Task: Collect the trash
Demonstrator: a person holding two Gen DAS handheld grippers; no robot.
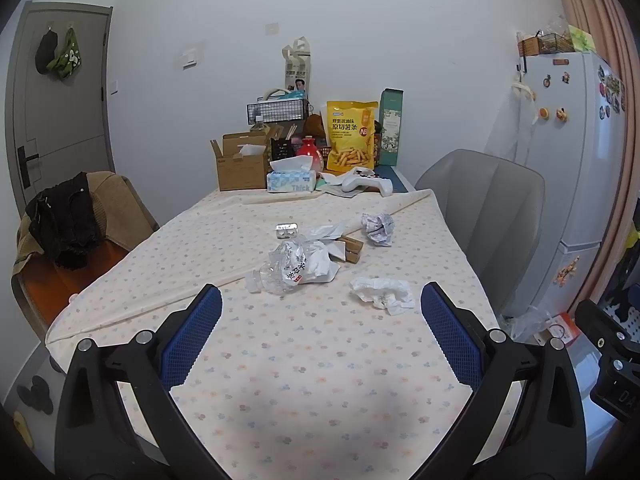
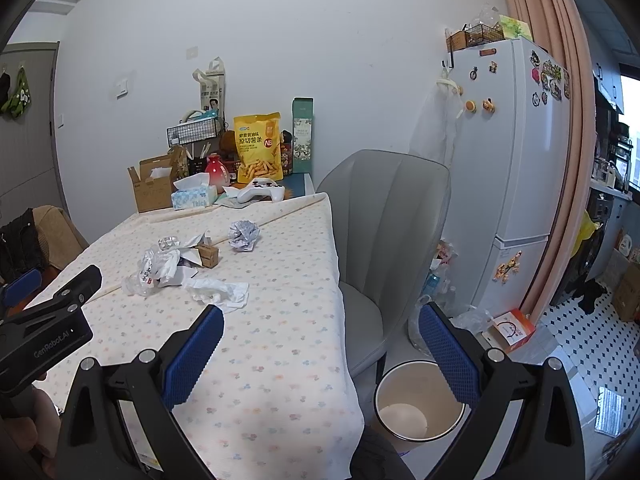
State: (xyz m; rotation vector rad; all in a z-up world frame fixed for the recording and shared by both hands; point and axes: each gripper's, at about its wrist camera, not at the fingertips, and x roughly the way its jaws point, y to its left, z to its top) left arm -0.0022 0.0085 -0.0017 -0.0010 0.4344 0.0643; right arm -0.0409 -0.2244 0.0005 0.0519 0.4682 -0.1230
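The trash lay mid-table: a crushed bottle [image 1: 280, 268] partly covered by wrappers, just beside a white tissue [image 1: 382, 294] and near a crumpled paper ball [image 1: 378, 229]. The bin [image 2: 420, 400], beside the table [image 2: 280, 360], was seen only from the right wrist. The left gripper [image 1: 320, 320] and right gripper [image 2: 320, 336] were spread, empty.

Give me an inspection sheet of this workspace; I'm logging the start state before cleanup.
Surface: table under a floral cloth.
Job's things: crushed bottle, white tissue, paper ball, small carton, foil blister; bin on the floor beside the grey chair.
Clutter: tissue box, controller, snack bag at the far end.
Grippers: left gripper and right gripper open, holding nothing.
Cables: nothing seen.
Surroundings: fridge, door.
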